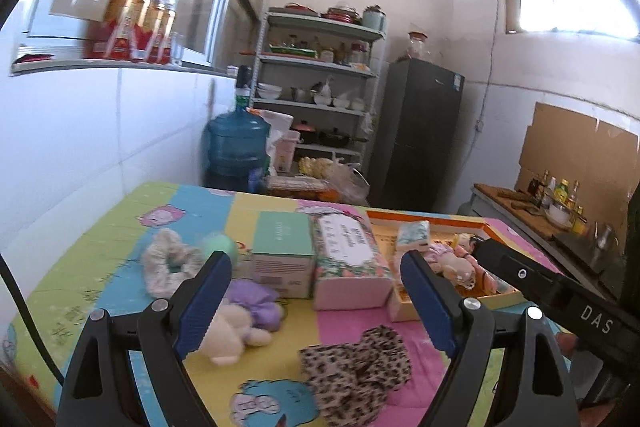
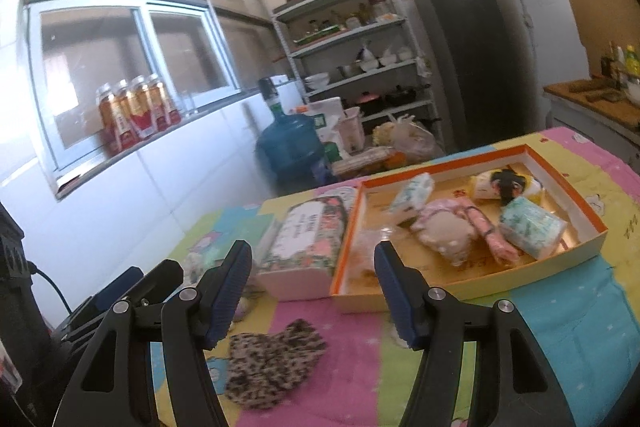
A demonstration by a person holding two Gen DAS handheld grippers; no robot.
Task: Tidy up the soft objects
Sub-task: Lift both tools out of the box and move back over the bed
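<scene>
Right now both grippers hang above the colourful mat (image 1: 120, 227) with jaws spread wide and nothing between them. The left gripper (image 1: 316, 291) looks over a leopard-print scrunchie (image 1: 356, 367) lying on the mat, a cream plush toy (image 1: 232, 331) with a purple bow near its left finger, and a pale scrunchie (image 1: 168, 263) farther back. A flowered tissue pack (image 1: 348, 259) stands beside a green box (image 1: 284, 247). The right gripper (image 2: 312, 291) faces the orange-rimmed tray (image 2: 472, 287), which holds a pink doll (image 2: 452, 231) and small tissue packets (image 2: 532, 227); the leopard-print scrunchie lies just below its left finger.
</scene>
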